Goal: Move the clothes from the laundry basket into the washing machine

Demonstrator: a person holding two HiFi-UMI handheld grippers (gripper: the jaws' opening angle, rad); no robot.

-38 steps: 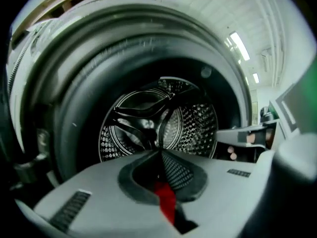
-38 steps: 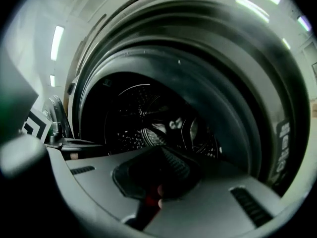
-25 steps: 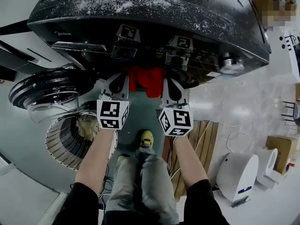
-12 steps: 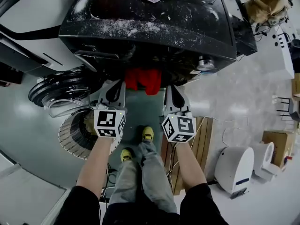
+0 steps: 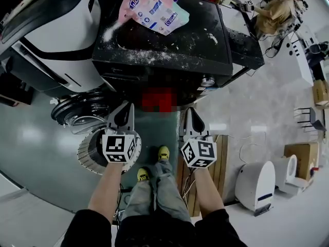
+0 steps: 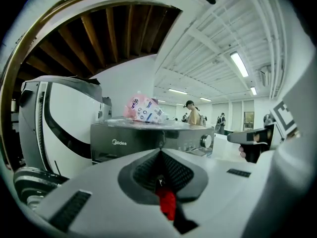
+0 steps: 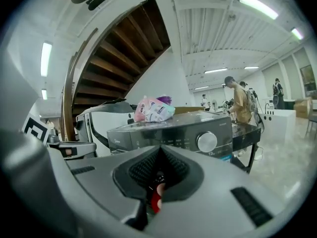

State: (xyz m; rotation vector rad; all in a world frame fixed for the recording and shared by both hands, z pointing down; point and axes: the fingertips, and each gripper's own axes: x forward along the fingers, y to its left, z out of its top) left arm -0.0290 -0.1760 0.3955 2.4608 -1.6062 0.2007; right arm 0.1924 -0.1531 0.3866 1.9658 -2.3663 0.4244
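A red garment (image 5: 158, 99), blurred in the head view, hangs stretched between my two grippers in front of the black washing machine (image 5: 164, 50). My left gripper (image 5: 125, 108) is shut on its left end; red cloth (image 6: 167, 202) shows pinched between the jaws in the left gripper view. My right gripper (image 5: 189, 112) is shut on the other end, and a strip of red cloth (image 7: 155, 200) is caught in its jaws too. The round laundry basket (image 5: 92, 151) stands on the floor below my left gripper. The washer's round door (image 5: 82, 112) hangs open at the left.
A pink bag (image 5: 154, 9) lies on the washer's dusty top. A white machine (image 5: 51, 35) stands left of the washer. A wooden pallet (image 5: 222, 158) and a white appliance (image 5: 259, 184) are on the floor at right. A person (image 5: 272, 12) sits far back right.
Both grippers have risen together with the red garment held between them. The washer's top and the pink bag on it have come into the head view.
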